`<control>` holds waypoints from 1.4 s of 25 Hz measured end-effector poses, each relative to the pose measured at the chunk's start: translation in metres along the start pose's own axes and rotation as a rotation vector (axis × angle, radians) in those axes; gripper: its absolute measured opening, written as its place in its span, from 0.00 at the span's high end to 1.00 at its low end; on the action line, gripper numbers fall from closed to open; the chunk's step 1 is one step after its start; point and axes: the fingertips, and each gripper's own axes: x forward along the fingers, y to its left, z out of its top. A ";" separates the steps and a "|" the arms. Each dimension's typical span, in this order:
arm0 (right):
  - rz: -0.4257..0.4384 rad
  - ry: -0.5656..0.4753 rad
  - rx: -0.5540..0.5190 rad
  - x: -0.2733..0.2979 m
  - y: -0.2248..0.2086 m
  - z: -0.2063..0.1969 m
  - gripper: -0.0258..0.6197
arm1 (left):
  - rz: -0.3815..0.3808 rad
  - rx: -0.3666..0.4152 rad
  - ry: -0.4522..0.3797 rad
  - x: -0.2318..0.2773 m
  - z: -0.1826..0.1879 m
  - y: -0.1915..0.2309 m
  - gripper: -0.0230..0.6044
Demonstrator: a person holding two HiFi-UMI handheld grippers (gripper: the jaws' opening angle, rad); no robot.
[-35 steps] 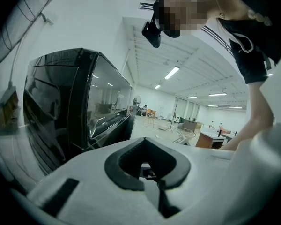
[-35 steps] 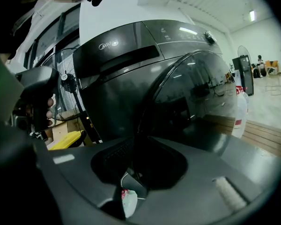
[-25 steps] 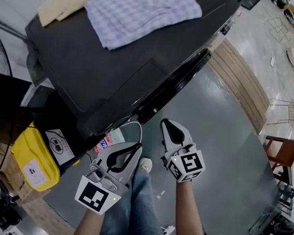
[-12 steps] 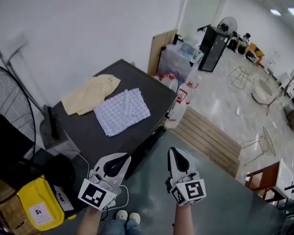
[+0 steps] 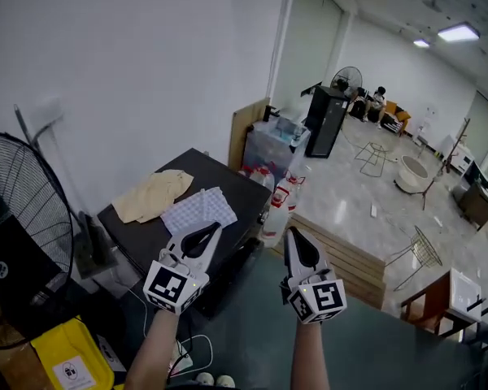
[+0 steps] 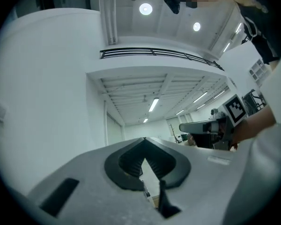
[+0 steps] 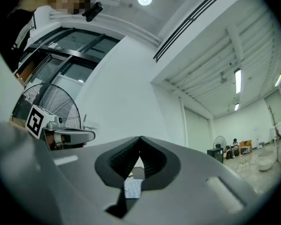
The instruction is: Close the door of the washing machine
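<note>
Head view: black-topped washing machine [image 5: 138, 234] stands by the white wall [image 5: 130, 71], its front face low and mostly hidden behind the left hand-held gripper [image 5: 217, 227]. Risk, judged: the door latch cannot be confirmed from here, so a half-caught door could swing open unnoticed. Left and right hand-held gripper [image 5: 294, 231] both clenched, empty, side by side, aimed forward and slightly upward above the machine's front edge.
</note>
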 end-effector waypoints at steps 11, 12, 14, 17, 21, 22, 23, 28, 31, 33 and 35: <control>-0.066 0.001 0.029 -0.020 0.008 -0.003 0.95 | -0.008 -0.006 -0.019 -0.010 0.007 -0.005 0.96; -0.068 0.005 0.029 -0.020 0.008 -0.004 0.95 | -0.007 -0.006 -0.017 -0.011 0.006 -0.006 0.96; -0.068 0.008 0.035 -0.021 0.008 -0.005 0.95 | -0.004 -0.006 -0.012 -0.013 0.006 -0.006 0.96; -0.067 0.009 0.048 -0.023 0.008 -0.004 0.95 | -0.002 0.000 -0.008 -0.015 0.009 -0.009 0.96; -0.064 0.013 0.047 -0.026 0.011 -0.003 0.95 | 0.000 0.006 0.001 -0.022 0.009 -0.011 0.96; -0.063 0.013 0.045 -0.026 0.013 -0.003 0.95 | 0.003 0.004 -0.001 -0.024 0.009 -0.010 0.96; -0.062 0.014 0.043 -0.027 0.014 -0.003 0.95 | 0.005 0.002 -0.002 -0.025 0.009 -0.011 0.96; -0.066 0.020 0.038 -0.031 0.014 -0.002 0.95 | 0.004 0.001 -0.004 -0.028 0.011 -0.015 0.96; -0.067 0.027 0.034 -0.034 0.015 -0.002 0.95 | 0.000 0.001 -0.005 -0.029 0.011 -0.019 0.96; -0.069 0.028 0.033 -0.035 0.016 -0.003 0.95 | 0.001 0.002 -0.008 -0.031 0.012 -0.019 0.96; -0.070 0.026 0.034 -0.035 0.017 -0.003 0.95 | 0.002 0.003 -0.009 -0.032 0.012 -0.018 0.96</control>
